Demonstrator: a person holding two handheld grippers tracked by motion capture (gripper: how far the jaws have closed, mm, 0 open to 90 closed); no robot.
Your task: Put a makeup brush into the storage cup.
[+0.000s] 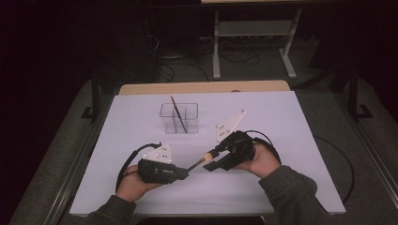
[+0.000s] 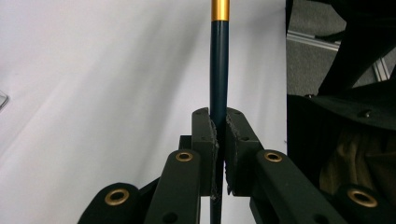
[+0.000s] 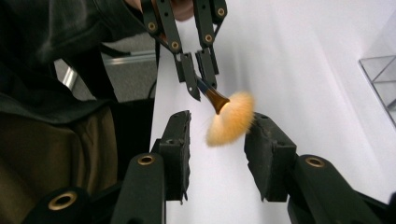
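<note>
A makeup brush with a dark blue handle, gold ferrule and soft orange bristle head [image 3: 231, 119] hangs in the air just above the white desk [image 1: 281, 140], near the middle of its front half, between the two hands. The left gripper [image 2: 220, 140] is clamped tight on the thin handle, both pads pressing its sides some way below the gold band. The right gripper [image 3: 217, 140] stands apart: its jaws flank the fluffy bristles with clear gaps on each side, so it grips nothing. Behind them, toward the far edge, a clear plastic organiser box with compartments [image 1: 179, 118] holds another slim dark brush [image 1: 178, 114] leaning upright.

The brush looks very light, so weight is no concern. The lacquered handle is stiff, round and probably slippery; it could twist or slide in a loose pinch. The bristles are soft and would splay or crush if squeezed, giving no firm hold. My judgement is that the best place to take it is the handle or the ferrule, never the head
</note>
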